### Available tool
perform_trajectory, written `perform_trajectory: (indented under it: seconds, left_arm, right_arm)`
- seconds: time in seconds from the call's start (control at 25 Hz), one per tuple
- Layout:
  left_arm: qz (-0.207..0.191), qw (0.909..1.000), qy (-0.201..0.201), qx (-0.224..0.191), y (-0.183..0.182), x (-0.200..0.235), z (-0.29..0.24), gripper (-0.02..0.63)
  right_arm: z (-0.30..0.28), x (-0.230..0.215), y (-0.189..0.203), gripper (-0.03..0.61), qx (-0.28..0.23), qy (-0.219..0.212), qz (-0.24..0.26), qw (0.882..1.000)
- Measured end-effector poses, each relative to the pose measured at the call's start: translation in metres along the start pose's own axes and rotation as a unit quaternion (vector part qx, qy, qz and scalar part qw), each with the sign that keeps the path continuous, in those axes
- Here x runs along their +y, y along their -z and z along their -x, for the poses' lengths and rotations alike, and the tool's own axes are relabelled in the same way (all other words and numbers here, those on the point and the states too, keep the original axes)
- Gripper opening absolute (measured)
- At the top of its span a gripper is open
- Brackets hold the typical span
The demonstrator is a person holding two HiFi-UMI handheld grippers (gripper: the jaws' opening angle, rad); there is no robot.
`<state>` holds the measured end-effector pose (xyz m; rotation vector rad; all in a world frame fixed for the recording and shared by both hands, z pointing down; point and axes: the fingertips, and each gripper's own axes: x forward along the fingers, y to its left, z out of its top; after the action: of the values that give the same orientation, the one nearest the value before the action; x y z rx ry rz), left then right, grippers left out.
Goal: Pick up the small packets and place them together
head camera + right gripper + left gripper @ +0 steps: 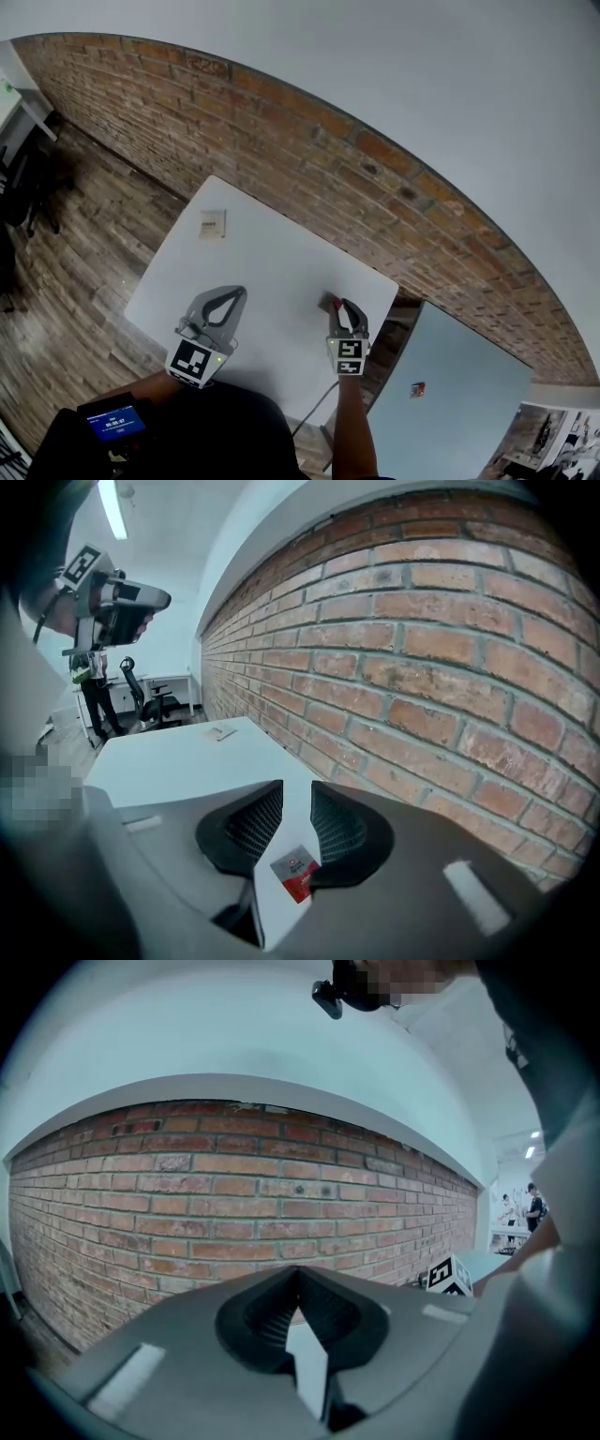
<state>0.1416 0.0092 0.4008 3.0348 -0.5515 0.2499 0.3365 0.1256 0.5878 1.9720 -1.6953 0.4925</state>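
Note:
A small red and white packet (295, 872) lies on the white table (272, 272), low in the gap of my right gripper (296, 794). Its jaws stand a little apart and the pads do not press the packet. In the head view the right gripper (343, 306) reaches the red packet (328, 302) near the table's right edge by the wall. A second, pale packet (213, 224) lies at the table's far left corner, small and distant in the right gripper view (222, 731). My left gripper (238, 292) hovers over the near middle of the table, its tips (298, 1273) meeting with nothing between them.
A brick wall (309, 150) runs along the table's far side. Wood floor (84, 253) lies to the left, with dark office chairs (28, 187) at the far left. A second pale table (469, 375) at the lower right carries a small red item (417, 389).

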Motion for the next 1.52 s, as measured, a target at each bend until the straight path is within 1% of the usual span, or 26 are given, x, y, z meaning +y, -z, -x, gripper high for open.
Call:
perform_trajectory:
  seconds: [0.16, 0.28, 0.44, 0.6, 0.92, 1.12, 1.52]
  left_arm:
    - [0.001, 1.0, -0.009, 0.002, 0.0, 0.004, -0.002, 0.0]
    - [0.0, 1.0, -0.005, 0.005, 0.002, -0.002, -0.007, 0.0]
    - [-0.002, 1.0, 0.003, 0.004, 0.005, -0.01, -0.007, 0.0]
    - [0.003, 0.9998, -0.001, 0.018, 0.011, -0.011, -0.007, 0.0]
    - [-0.002, 0.9994, -0.02, 0.027, 0.014, -0.001, -0.001, 0.0]
    - [0.0, 0.9988, -0.032, 0.037, 0.021, 0.001, 0.003, 0.0]
    - [0.0, 0.998, -0.035, 0.053, 0.029, 0.0, 0.002, 0.0]
  right_arm:
    - [-0.013, -0.001, 0.017, 0.095, 0.02, -0.01, -0.015, 1.0]
    - [-0.02, -0.003, 0.027, 0.097, 0.034, -0.02, -0.019, 0.999]
    - [-0.033, 0.001, 0.038, 0.115, 0.055, -0.045, -0.016, 0.997]
    - [-0.045, -0.002, 0.05, 0.14, 0.07, -0.06, -0.015, 0.996]
    - [-0.062, -0.001, 0.064, 0.138, 0.101, -0.087, 0.0, 0.991]
    - [-0.073, -0.004, 0.078, 0.138, 0.109, -0.1, 0.006, 0.989]
    - [-0.089, -0.01, 0.092, 0.138, 0.134, -0.117, -0.004, 0.984]
